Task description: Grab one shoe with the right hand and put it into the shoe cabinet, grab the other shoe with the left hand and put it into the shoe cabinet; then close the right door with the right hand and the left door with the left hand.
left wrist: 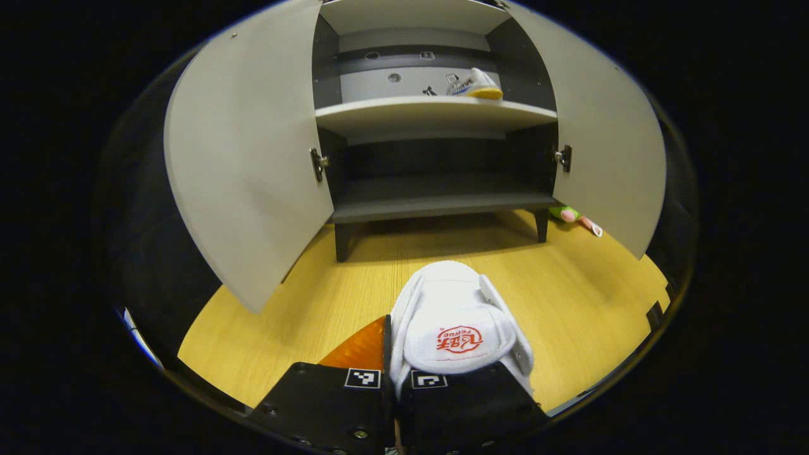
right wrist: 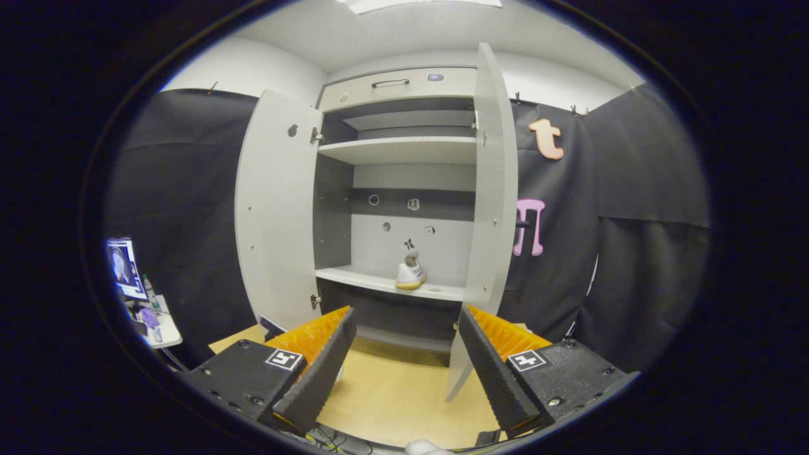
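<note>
Before open shoe cabinet [left wrist: 436, 114]: left hand-held gripper [left wrist: 395, 379] pinching white shoe [left wrist: 455, 322]; right hand-held gripper [right wrist: 404, 360] spread wide; second shoe [right wrist: 410, 273] on middle shelf [left wrist: 436, 112].

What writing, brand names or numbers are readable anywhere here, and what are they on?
Red logo on the white shoe: upside down and stylised, too unclear to quote.
Print on the heel of the shoe on the shelf: too small to read.
Square markers on the left gripper: black-and-white patterns, no words.
Nothing here can be quoted with confidence.
</note>
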`<state>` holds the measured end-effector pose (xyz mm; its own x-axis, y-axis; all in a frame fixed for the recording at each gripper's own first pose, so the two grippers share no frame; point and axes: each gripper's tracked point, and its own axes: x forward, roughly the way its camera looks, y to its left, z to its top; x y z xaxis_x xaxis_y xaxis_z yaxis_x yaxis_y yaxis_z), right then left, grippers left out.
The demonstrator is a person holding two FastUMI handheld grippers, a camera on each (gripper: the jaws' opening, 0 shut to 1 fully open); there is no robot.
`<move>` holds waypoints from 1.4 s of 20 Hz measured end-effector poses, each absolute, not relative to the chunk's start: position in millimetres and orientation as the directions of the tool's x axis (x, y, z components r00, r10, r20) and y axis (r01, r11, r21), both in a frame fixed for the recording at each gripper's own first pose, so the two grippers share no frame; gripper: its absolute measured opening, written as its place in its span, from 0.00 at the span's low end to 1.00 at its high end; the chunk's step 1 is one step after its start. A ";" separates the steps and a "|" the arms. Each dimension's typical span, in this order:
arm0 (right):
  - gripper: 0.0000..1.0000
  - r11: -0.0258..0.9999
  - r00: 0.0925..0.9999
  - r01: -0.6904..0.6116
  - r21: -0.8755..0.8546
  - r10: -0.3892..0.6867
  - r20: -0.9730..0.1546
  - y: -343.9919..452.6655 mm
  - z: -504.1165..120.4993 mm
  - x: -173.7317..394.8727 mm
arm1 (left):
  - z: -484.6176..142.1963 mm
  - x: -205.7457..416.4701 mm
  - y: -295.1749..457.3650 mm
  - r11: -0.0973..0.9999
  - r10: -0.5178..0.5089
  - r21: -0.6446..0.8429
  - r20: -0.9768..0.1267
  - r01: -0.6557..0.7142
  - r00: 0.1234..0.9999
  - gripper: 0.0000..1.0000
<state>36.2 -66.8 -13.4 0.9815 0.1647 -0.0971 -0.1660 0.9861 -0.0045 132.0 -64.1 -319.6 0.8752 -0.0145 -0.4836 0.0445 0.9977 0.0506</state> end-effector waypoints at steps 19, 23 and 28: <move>1.00 0.952 0.953 -0.303 0.036 0.303 0.012 -47.3 7.2 61.1 | -29.1 247.2 -25.6 0.998 0.065 -0.013 -0.171 -0.068 0.983 0.14; 1.00 0.941 0.942 -0.336 0.031 0.336 -0.013 -43.5 -0.2 73.3 | -14.2 315.0 -34.1 0.997 0.080 -0.003 -0.141 -0.081 0.987 0.14; 1.00 0.931 0.930 -0.366 0.010 0.366 -0.044 -37.0 -3.8 85.4 | -30.8 397.0 -42.2 0.996 0.085 -0.012 -0.195 -0.089 0.977 0.13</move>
<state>85.4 -37.0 -3.8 0.9296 0.3659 -0.0440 -0.3659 0.9306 0.0098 397.0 -42.2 -30.8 0.9770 0.0852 -0.1953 -0.0893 0.9959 -0.0122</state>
